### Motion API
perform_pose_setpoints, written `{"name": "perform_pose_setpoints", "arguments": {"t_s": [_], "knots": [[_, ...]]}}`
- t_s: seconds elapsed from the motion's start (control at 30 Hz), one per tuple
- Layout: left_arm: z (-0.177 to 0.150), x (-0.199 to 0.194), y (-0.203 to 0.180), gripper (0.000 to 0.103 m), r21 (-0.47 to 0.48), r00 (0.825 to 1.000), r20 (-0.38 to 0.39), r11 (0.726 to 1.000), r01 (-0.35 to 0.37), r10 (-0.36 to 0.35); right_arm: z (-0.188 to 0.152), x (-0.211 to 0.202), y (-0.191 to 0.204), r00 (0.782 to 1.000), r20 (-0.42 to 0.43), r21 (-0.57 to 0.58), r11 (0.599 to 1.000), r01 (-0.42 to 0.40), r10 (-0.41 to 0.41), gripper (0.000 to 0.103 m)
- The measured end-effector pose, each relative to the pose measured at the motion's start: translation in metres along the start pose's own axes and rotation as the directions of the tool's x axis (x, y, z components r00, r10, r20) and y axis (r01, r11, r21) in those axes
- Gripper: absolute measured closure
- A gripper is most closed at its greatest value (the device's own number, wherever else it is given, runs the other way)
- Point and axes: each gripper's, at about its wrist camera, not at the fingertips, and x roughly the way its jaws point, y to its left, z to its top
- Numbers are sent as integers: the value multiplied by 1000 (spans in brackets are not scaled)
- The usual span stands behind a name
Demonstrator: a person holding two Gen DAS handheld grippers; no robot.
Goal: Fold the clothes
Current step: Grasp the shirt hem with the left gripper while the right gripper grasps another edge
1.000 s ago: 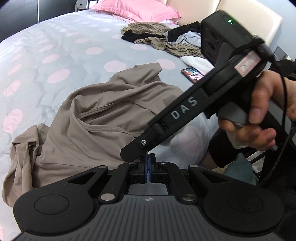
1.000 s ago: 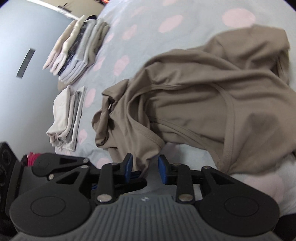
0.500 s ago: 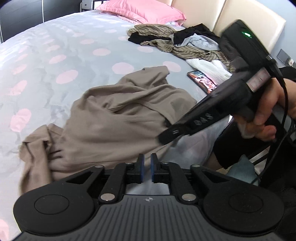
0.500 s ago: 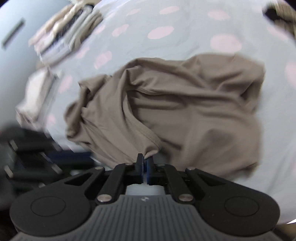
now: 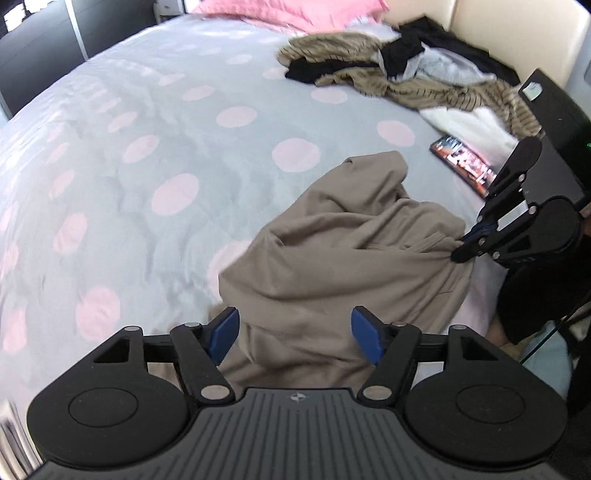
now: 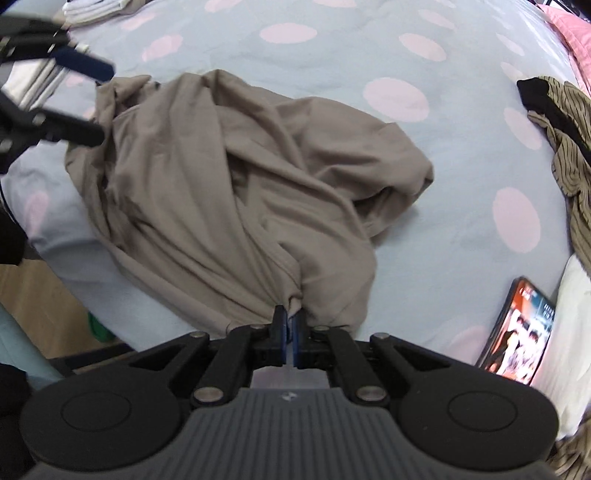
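A crumpled taupe garment [image 5: 332, 258] lies on the grey bedspread with pink dots [image 5: 166, 129], near the bed's front edge. In the left wrist view my left gripper [image 5: 295, 334] hangs over the garment's near end. Its jaws are opening wide, the cloth lies beneath the gap, and the blue pads [image 5: 223, 332] do not press on it. My right gripper [image 6: 290, 321] is shut on a bunched hem of the garment [image 6: 240, 177], and the cloth stretches away from the pinch. The left wrist view shows the right gripper [image 5: 467, 245] pinching at the garment's right side. The left gripper [image 6: 92, 101] stands open at the garment's far left corner.
A heap of unfolded clothes [image 5: 399, 74] lies at the head of the bed beside a pink pillow [image 5: 295, 11]. A phone [image 6: 517, 332] with a lit screen rests right of the garment. Folded stacks [image 6: 96, 5] sit at the far edge. The bed's edge and floor [image 6: 44, 295] are near left.
My left gripper went from shut to wide open and shifted over the garment's near end. The right gripper closed on the hem and swung round; the garment is now bunched up narrower.
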Motion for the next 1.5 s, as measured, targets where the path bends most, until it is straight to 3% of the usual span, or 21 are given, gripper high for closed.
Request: {"name": "perform_pose_setpoints", "arguments": {"t_s": [0.1,0.4,0.6,0.7,0.73,0.77,0.9,1.07,1.2,1.33,1.5], "knots": [[21,20,-4,37,42,1000,-26,999,9,-8,6,9,-8,1000,-10,-2,1000,-1,1,100],[74,91,-9,37,161,987,-124,979,125,-105,21,22,-21,1000,15,16,1000,-17,17,100],[88,122,-14,37,163,971,-167,966,200,-173,35,31,-29,999,16,28,999,-34,33,100],[91,129,-17,52,135,956,-177,957,257,-232,41,33,-30,999,17,26,999,-35,34,100],[91,131,-20,61,137,956,-180,956,258,-232,43,34,-29,999,17,24,999,-34,33,100],[90,132,-23,70,148,959,-180,958,246,-219,44,34,-29,999,18,23,999,-33,32,100],[90,127,-28,91,149,972,-172,971,185,-159,50,31,-26,999,39,10,1000,-10,9,100],[88,96,0,94,77,989,-137,995,62,-51,60,13,-23,991,116,-3,998,63,-62,100],[76,55,39,94,-6,990,-124,997,-73,72,70,-9,-20,977,191,3,995,99,-98,100],[50,4,68,94,-96,981,-98,979,-179,170,80,-32,-11,946,272,-23,982,188,-175,100],[19,-60,88,94,-206,967,-30,945,-255,255,95,-77,-8,868,425,10,960,281,-258,100]]}}
